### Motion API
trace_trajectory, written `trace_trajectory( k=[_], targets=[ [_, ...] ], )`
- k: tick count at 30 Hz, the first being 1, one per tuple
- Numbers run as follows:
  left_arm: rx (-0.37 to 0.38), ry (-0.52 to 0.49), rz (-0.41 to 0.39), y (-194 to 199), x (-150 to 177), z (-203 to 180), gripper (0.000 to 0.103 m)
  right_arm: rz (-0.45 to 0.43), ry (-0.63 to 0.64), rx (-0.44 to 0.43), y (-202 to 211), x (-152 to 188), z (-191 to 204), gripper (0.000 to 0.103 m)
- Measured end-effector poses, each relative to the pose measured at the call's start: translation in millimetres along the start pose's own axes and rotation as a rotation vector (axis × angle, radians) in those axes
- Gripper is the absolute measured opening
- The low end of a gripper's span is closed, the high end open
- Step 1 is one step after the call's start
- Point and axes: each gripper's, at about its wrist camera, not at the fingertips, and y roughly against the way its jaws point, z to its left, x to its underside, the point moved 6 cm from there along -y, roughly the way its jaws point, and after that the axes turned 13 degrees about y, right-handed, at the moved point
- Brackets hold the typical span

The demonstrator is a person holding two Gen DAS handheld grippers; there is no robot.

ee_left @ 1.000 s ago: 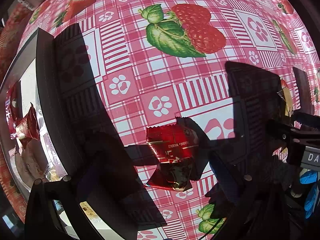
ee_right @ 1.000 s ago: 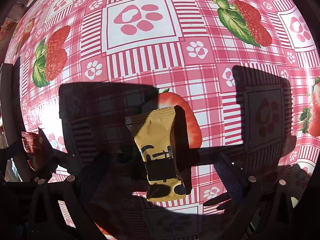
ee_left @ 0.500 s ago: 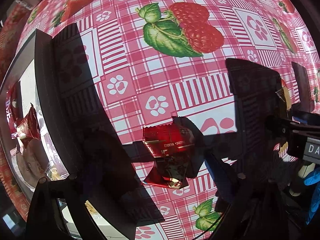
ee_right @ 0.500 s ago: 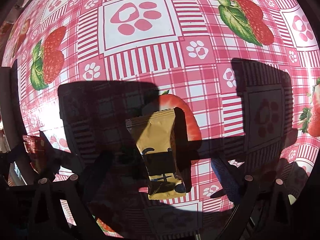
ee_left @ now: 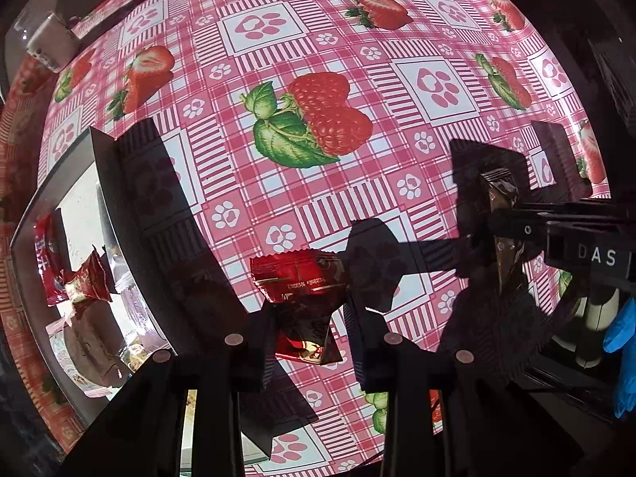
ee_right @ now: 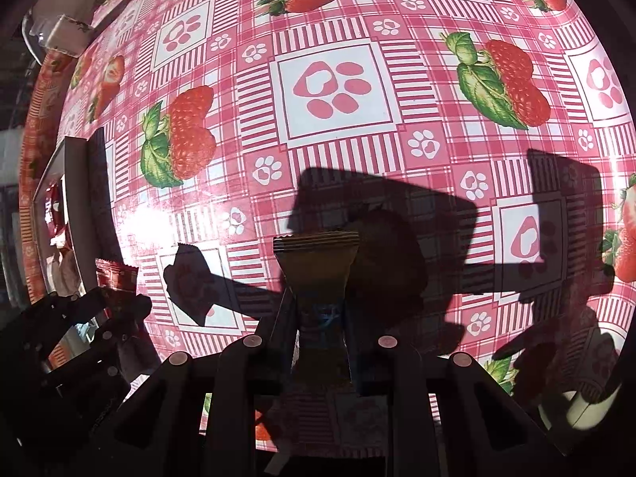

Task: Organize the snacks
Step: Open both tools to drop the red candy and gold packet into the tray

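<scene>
Left gripper (ee_left: pixel 308 318): jaws have just been closing and now pinch the red packet (ee_left: pixel 302 282), which hangs clear of the tablecloth (ee_left: pixel 246 183), so it can be carried.
Tray (ee_left: pixel 59 183): left of this gripper, already holding snacks (ee_left: pixel 85 284); likely the drop spot.
Right gripper (ee_right: pixel 320 318): jaws have just been closing and now clamp the gold packet (ee_right: pixel 316 262) at mid-length, top end free.
Reason: one packet per gripper halves the trips, I judge.
</scene>
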Motion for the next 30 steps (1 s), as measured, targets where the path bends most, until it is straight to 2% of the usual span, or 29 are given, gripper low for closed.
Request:
trace_trajectory(
  k=[5, 10, 17, 24, 30],
  targets=[
    [0.024, 0.03, -0.028, 22.2, -4.5, 11.8, 0.034, -0.022, 0.012, -0.046, 15.9, -6.7, 17.3, 0.023],
    [0.025, 0.065, -0.07, 40.7, 11.7, 41.1, 0.034, -0.029, 0.073, -0.077, 24.7, -16.1, 53.0, 0.023],
    [-0.004, 0.24, -0.108, 54.2, 26.3, 114.2, 0.034, -0.031, 0.234, -0.113, 23.7, -36.6, 128.4, 0.024],
    [-0.048, 0.381, -0.077, 46.1, 49.9, 182.6, 0.034, -0.013, 0.413, -0.154, 18.7, -57.1, 226.9, 0.024],
    [-0.061, 0.432, -0.032, 31.2, 70.4, 208.0, 0.035, 0.045, 0.526, -0.136, -2.3, -55.0, 278.3, 0.024]
  ],
)
